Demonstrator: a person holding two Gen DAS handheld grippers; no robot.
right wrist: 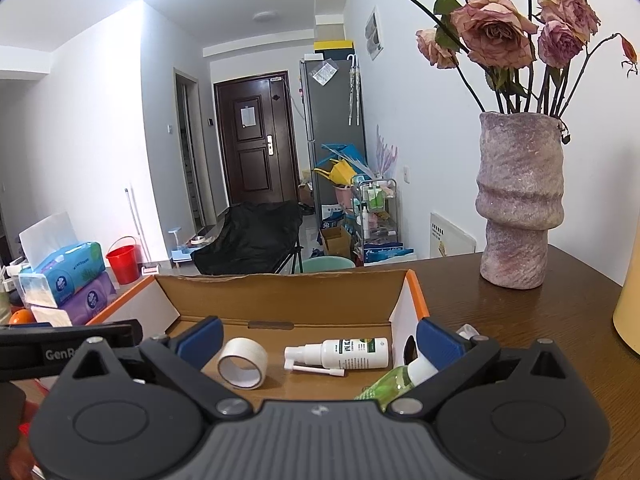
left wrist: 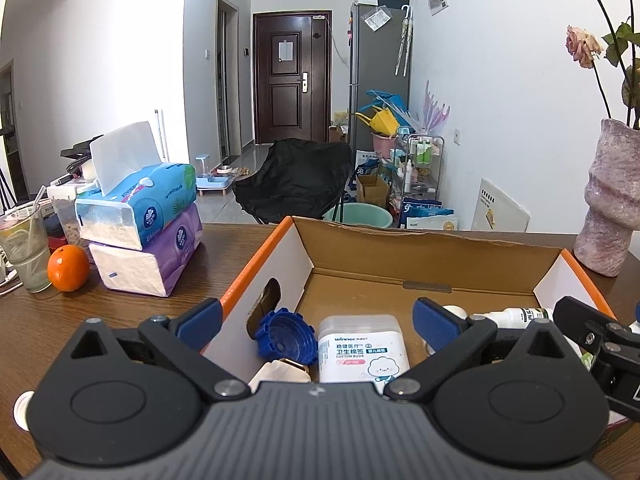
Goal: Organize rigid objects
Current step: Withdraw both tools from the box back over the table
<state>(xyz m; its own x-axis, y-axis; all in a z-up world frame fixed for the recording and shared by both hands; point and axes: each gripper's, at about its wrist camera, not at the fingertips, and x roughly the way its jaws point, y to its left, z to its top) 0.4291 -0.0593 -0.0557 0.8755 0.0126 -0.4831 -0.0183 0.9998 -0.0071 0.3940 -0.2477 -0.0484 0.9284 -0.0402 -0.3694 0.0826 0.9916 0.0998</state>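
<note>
Left tongs (left wrist: 316, 318) and right tongs (right wrist: 320, 342) both spread wide, gripping nothing, hovering over the orange-edged cardboard box (right wrist: 288, 292) on the dark wooden bench (right wrist: 500, 312). Probably just dropped stuff in there to corral it. White spray bottle (right wrist: 348, 354) lying flat on the box floor, long axis sideways, nozzle pointing left, beside the white tape roll (right wrist: 243, 364) and near the clear cotton-bud box (left wrist: 362, 350).

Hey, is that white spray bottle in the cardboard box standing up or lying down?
Lying down. The white spray bottle rests on its side on the cardboard box floor, nozzle pointing left, beside the tape roll.
</note>
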